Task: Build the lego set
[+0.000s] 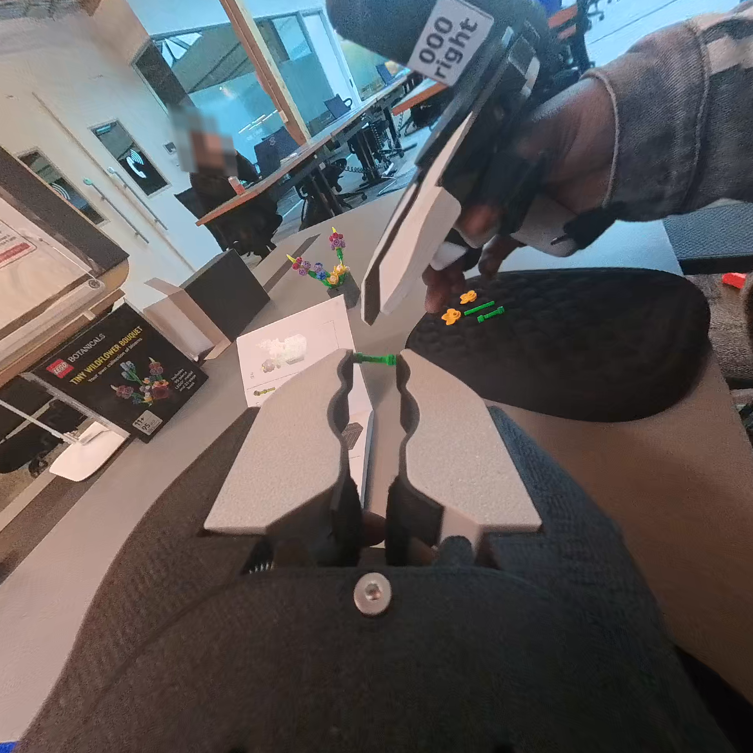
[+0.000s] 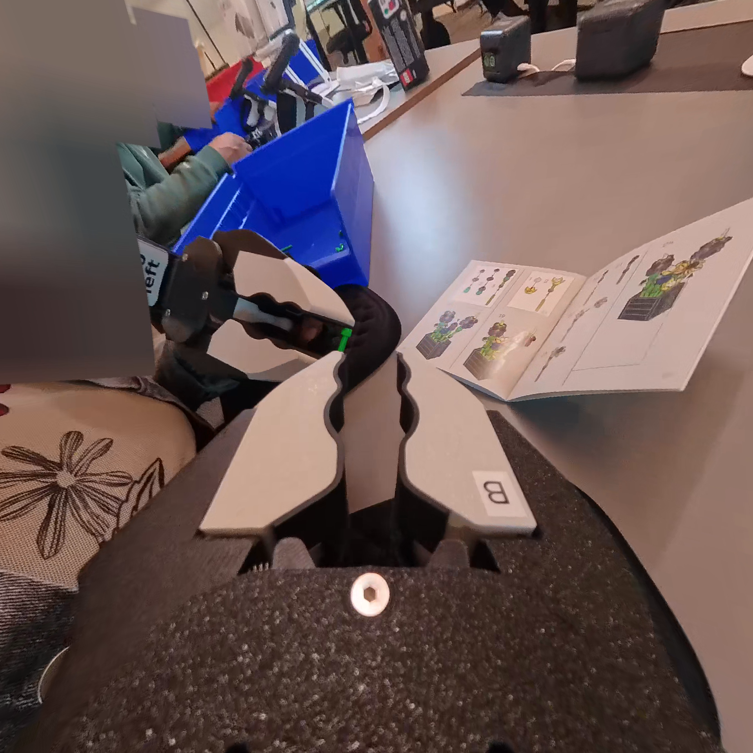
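My left tongs (image 1: pixel 375 359) are closed on a small green stem piece (image 1: pixel 374 359), which lies crosswise between the two tips, held by its ends, in the air above the bench (image 1: pixel 122 509). My right tongs (image 2: pixel 368 358) are a little apart and hold nothing; they hang above the black mat (image 1: pixel 570 346), near the loose parts. On this mat lie two orange flower pieces (image 1: pixel 459 306) and two more green stems (image 1: pixel 485 311), close together. I judge that the stem is very light and stiff, made of smooth hard plastic, so it can slip or spring out of the tips if I press unevenly. It is thin, so I think it is better to take it at the middle of the shaft when I need to push a flower on its end. The flower pieces look tiny and flat, so I would grip them by the edges of the petals. The half-built bouquet (image 1: pixel 326 265) stands farther on the bench, behind the open instruction booklet (image 2: pixel 570 326), and looks top-heavy and easy to knock over.
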### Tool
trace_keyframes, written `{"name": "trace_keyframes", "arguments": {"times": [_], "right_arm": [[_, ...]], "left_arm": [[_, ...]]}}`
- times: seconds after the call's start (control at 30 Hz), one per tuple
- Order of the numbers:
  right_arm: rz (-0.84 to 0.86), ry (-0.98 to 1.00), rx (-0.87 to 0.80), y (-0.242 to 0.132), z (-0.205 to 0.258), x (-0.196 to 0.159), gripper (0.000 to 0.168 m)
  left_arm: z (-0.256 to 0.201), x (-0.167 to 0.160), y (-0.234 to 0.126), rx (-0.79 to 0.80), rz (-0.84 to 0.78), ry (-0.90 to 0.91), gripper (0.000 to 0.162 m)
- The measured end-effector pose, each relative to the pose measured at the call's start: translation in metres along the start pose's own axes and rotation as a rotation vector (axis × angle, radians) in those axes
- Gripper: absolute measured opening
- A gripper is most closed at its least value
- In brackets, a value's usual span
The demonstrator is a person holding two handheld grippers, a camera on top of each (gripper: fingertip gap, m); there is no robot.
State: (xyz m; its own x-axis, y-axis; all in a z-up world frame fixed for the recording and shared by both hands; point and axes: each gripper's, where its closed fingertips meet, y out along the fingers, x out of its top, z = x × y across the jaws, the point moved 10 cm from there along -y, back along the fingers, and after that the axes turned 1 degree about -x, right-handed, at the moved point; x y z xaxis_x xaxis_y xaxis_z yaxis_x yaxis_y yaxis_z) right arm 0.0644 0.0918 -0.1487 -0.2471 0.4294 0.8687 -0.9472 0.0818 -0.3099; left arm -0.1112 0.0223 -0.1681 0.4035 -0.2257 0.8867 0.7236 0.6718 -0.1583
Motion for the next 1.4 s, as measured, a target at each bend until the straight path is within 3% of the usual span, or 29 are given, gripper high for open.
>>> {"name": "trace_keyframes", "arguments": {"times": [0.5,0.6,0.7,0.83,1.13,1.4], "right_arm": [[0.051,0.009,0.057,0.016,0.010,-0.001,0.021],[0.027,-0.134,-0.009,-0.009,0.014,0.010,0.021],[-0.004,-0.248,-0.303,-0.062,0.005,0.025,0.019],[-0.006,-0.215,-0.449,-0.104,-0.002,0.025,0.015],[0.074,-0.185,-0.375,-0.087,-0.005,0.012,0.017],[0.053,-0.153,-0.314,-0.080,-0.008,0.007,0.018]], "left_arm": [[0.000,0.000,-0.002,-0.010,-0.051,0.005,0.019],[0.003,-0.001,-0.004,-0.001,-0.057,-0.027,0.019],[0.006,-0.002,-0.006,0.001,-0.072,-0.062,0.019],[0.007,-0.003,-0.006,0.002,-0.075,-0.082,0.019],[0.006,-0.002,-0.005,0.009,-0.064,-0.069,0.019],[0.021,0.013,-0.024,0.030,-0.132,-0.218,0.019]]}}
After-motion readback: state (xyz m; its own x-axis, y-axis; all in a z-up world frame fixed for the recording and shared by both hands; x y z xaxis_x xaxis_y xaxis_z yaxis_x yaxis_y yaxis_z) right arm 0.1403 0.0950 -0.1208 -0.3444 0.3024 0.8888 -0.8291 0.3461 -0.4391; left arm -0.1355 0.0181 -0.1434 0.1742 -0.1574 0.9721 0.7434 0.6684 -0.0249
